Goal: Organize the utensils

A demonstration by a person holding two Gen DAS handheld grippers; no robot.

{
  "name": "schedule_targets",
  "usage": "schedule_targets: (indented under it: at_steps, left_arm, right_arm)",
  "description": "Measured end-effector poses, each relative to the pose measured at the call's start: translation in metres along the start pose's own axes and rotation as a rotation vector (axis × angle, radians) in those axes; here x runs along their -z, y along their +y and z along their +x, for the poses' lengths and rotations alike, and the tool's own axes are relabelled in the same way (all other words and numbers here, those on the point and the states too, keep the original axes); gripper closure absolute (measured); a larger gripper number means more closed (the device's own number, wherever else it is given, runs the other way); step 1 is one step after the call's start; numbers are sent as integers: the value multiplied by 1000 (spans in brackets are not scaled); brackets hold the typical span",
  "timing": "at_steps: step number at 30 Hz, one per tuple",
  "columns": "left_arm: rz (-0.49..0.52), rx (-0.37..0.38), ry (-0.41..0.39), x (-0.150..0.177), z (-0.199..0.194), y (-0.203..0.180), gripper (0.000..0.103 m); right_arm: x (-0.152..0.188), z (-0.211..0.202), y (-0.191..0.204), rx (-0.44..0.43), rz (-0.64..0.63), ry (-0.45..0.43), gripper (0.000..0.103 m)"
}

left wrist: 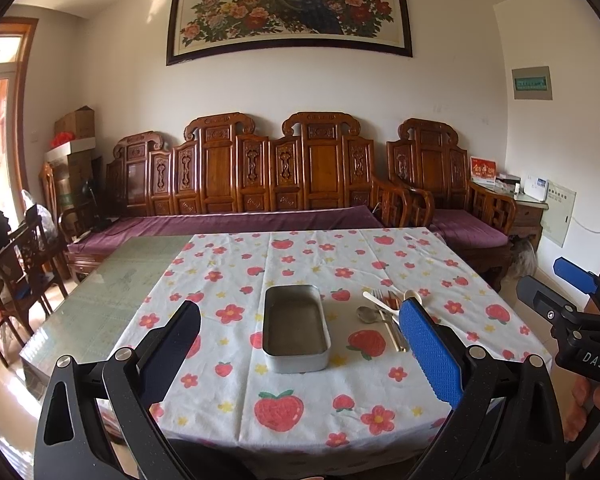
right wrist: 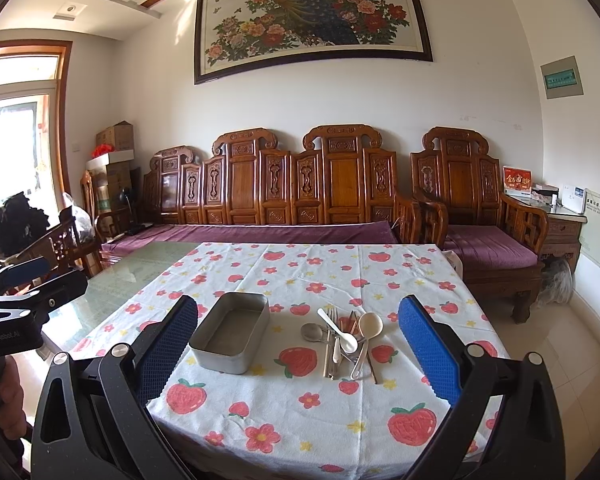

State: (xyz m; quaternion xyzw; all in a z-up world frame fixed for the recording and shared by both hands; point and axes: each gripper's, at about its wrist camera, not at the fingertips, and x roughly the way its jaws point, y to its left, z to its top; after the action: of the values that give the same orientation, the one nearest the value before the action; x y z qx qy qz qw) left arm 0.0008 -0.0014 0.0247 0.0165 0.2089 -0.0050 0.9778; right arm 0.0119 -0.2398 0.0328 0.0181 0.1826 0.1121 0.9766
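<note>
An empty grey metal tin (left wrist: pixel 296 330) (right wrist: pixel 232 334) stands on the strawberry-print tablecloth. To its right lies a pile of utensils (right wrist: pixel 346 340) (left wrist: pixel 384 316): a metal spoon (right wrist: pixel 311 332), a fork (right wrist: pixel 331 334), a white plastic spoon (right wrist: pixel 342 334), a beige spoon (right wrist: pixel 370 326) and chopsticks. My left gripper (left wrist: pixel 300 344) is open and empty, held above the near table edge facing the tin. My right gripper (right wrist: pixel 296 344) is open and empty, facing the tin and utensils. Each gripper also shows at the edge of the other's view (left wrist: pixel 560 292) (right wrist: pixel 40 280).
The tablecloth (right wrist: pixel 300 412) covers the right part of a glass-topped table (left wrist: pixel 112 288). A carved wooden sofa with purple cushions (right wrist: pixel 300 200) stands behind the table. Wooden chairs (left wrist: pixel 24 264) stand at the left.
</note>
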Motion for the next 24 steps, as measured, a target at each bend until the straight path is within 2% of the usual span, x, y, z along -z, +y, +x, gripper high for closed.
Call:
schedule_targets:
  at_steps: [24]
  left_arm:
    - [1,5,-12,-10,-8,-5,6]
  right_arm:
    - [1,0,-1,0,0,-1,3]
